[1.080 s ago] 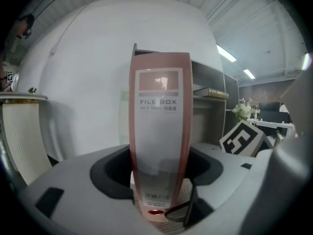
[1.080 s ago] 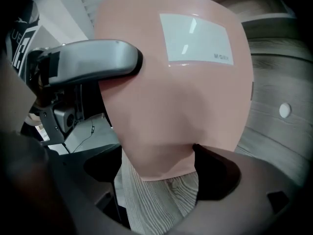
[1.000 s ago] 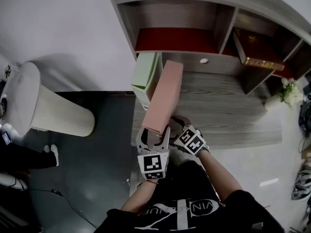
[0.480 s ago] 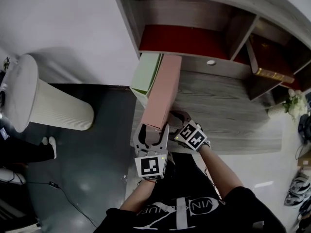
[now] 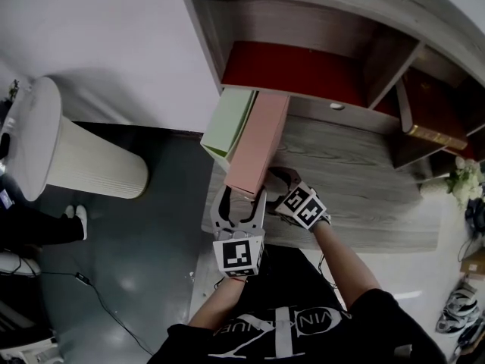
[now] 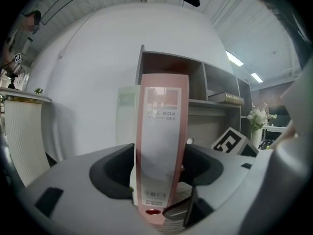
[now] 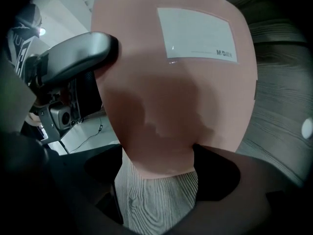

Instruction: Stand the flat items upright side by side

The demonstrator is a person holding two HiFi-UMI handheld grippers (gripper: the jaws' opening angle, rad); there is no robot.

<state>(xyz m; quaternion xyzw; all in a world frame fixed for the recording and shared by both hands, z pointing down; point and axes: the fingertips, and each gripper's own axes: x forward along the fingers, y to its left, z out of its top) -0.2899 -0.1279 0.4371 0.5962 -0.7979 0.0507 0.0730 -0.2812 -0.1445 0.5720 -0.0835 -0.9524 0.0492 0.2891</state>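
A pink file box point(image 5: 258, 139) stands upright on the grey wood desk point(image 5: 356, 180), right beside a pale green file box point(image 5: 229, 118) at the desk's left end. My left gripper point(image 5: 241, 203) is shut on the pink box's spine point(image 6: 161, 146) at its near end. In the left gripper view the green box point(image 6: 126, 111) shows just behind on the left. My right gripper point(image 5: 279, 184) is at the pink box's right side, with wide jaws facing its broad face point(image 7: 181, 97) and nothing clamped between them.
A wooden shelf unit with a red back panel point(image 5: 295, 67) rises behind the desk. A book point(image 5: 428, 135) leans in its right compartment, and white flowers point(image 5: 466, 177) stand at the far right. A white ribbed bin point(image 5: 76, 165) is on the dark floor to the left.
Both grippers have slid the pink box a little farther along the desk toward the shelf. It now stands closer alongside the green box.
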